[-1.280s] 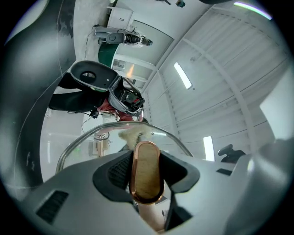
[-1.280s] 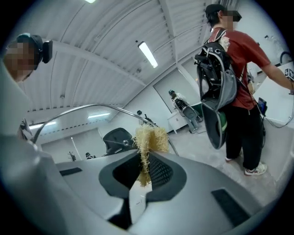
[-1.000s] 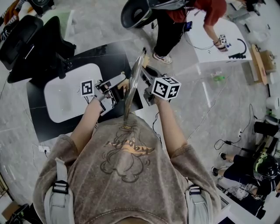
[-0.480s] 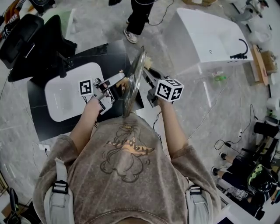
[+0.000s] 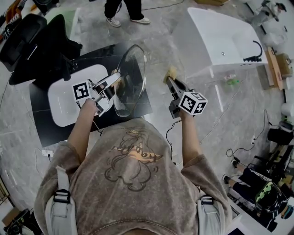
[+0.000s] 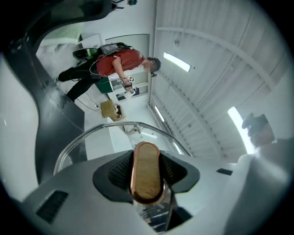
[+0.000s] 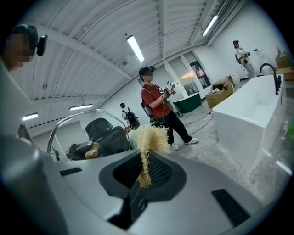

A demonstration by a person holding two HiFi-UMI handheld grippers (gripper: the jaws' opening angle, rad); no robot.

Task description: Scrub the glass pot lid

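Overhead, the left tongs (image 5: 115, 86) pinched the wooden, copper-rimmed knob (image 6: 146, 172) of the glass lid (image 5: 132, 75), their dark pads pressed against either side of it. The lid hung in the air, turned up on its edge and tilted, above the right end of a black table (image 5: 117, 53). A white basin (image 5: 64, 103) with rounded corners was set into that table. The right tongs (image 5: 170, 81) were closed on a pale yellow, stringy scrubber (image 7: 148, 137), whose frayed tuft stuck out past the tips. The scrubber sat to the right of the lid, with a clear gap between them and no contact. Beneath everything lay a grey, marbled floor (image 5: 193, 114), glossy enough to catch reflections, with thin cables (image 5: 234, 149) trailing across it at the right. A white bathtub (image 5: 220, 39) with a black tap (image 5: 251, 51) stood at the upper right, and black chairs (image 5: 34, 43) crowded the upper left beside the table. Another person's legs (image 5: 123, 10) showed at the top edge of the head view. From the right gripper view, a person in a red top (image 7: 157, 103) stood some way off, under a ribbed white ceiling (image 7: 92, 41) fitted with long strip lights (image 7: 135, 48). Cardboard boxes (image 7: 221, 89) stood by the far wall.
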